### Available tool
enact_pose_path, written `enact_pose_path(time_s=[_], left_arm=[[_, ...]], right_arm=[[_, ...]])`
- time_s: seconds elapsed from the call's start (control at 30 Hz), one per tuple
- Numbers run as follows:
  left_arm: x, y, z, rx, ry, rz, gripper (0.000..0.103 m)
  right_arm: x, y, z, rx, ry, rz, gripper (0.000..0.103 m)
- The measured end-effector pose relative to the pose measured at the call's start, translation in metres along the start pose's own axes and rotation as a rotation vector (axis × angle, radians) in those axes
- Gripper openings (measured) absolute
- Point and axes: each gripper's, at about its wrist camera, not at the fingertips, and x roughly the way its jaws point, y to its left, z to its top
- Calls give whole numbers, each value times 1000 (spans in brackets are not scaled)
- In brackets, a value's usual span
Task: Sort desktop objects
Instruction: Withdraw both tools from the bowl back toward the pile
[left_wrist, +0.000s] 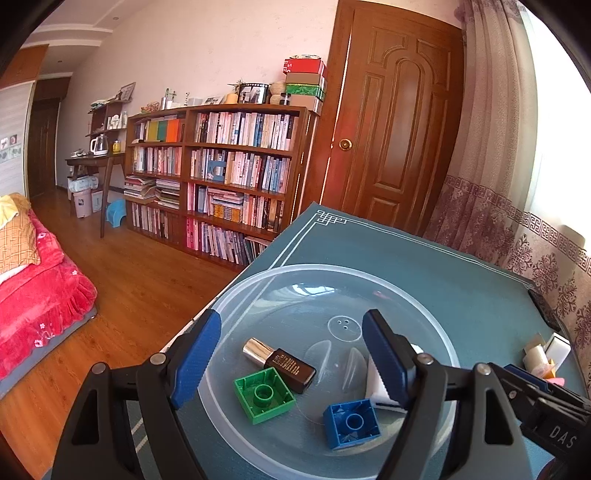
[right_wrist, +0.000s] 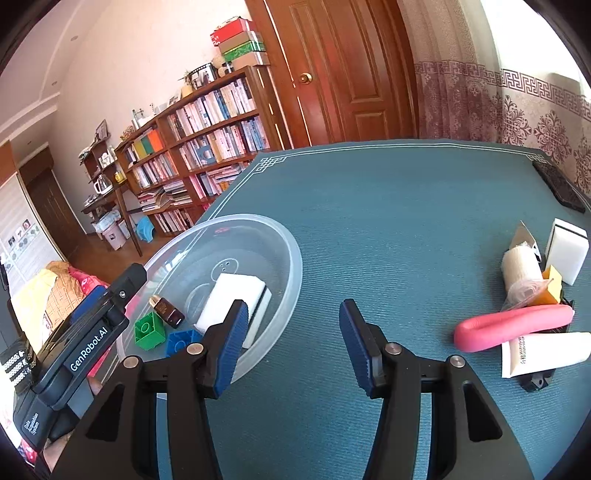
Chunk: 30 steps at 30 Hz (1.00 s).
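left gripper (left_wrist: 291, 354): ribbed blue pads spread wide, empty, over clear plastic bowl (left_wrist: 424, 306) | bowl holds green brick (left_wrist: 264, 395), blue brick (left_wrist: 352, 422), glossy brown bottle (left_wrist: 282, 363), white sponge block (right_wrist: 236, 299) | right gripper (right_wrist: 293, 345): jaws apart, empty, above woven teal mat (right_wrist: 388, 221) | pink curved tube (right_wrist: 513, 326), white squeeze tube (right_wrist: 543, 352) lie at mat's right

At the lower right of the left wrist view, the gripper's right finger (left_wrist: 384, 360) is covering most of the white sponge (left_wrist: 376, 387) — book titles on the bookcase (left_wrist: 221, 173) are staying unreadable.
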Motion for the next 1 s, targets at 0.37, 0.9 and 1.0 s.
enact_pose_path(time_s=[0.37, 0.9, 1.0], left_arm=[[-15, -41, -6, 84, 14, -72, 83], [-26, -139, -27, 291, 138, -303, 85], [-24, -154, -30, 299, 173, -350, 85]], right_arm=[[-36, -39, -6, 57, -63, -84, 55], [-98, -130, -27, 225, -131, -227, 55], [-111, -149, -32, 259, -148, -254, 55]])
